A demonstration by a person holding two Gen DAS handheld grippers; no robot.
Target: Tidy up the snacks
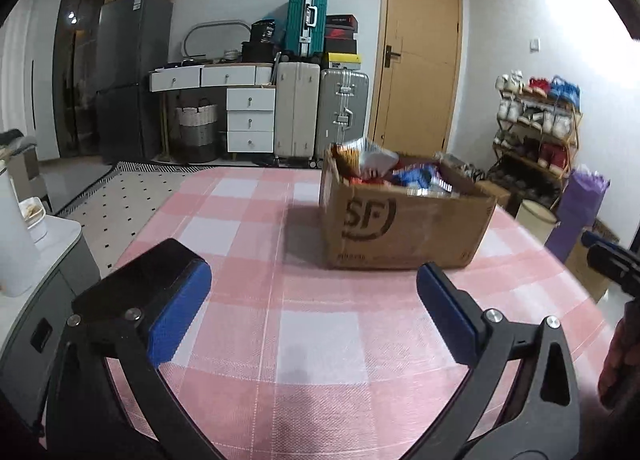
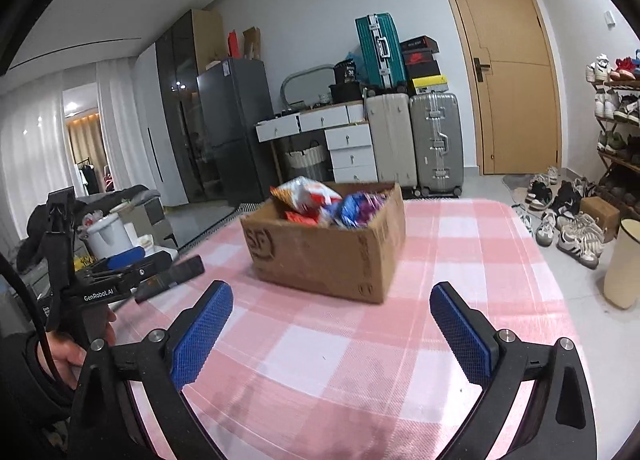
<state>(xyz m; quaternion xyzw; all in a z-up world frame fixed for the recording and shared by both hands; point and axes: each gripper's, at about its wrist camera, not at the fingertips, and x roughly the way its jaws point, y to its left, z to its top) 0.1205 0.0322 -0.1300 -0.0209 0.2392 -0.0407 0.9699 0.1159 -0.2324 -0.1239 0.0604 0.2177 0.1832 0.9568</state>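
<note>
An open cardboard box (image 1: 400, 232) stands on the pink-and-white checked table (image 1: 316, 344), ahead and a little right of my left gripper (image 1: 314, 276). Snack packets (image 1: 372, 160) fill it, an orange-and-white bag on top and a blue packet (image 1: 416, 176) beside it. The left gripper's blue pads stand wide apart with only tablecloth between them. In the right wrist view the box (image 2: 320, 256) sits straight ahead of my right gripper (image 2: 332, 292), which is open and empty too. The left gripper (image 2: 172, 264) shows at that view's left, held by a hand (image 2: 72, 352) in a dark sleeve.
A grey side cabinet (image 1: 52, 280) with a white container stands off the table's left edge. A cream bin (image 2: 624, 264), loose shoes (image 2: 572, 228) and a shoe rack (image 1: 536, 124) lie to the right. Suitcases (image 1: 320, 112), drawers and a wooden door (image 2: 508, 68) line the far wall.
</note>
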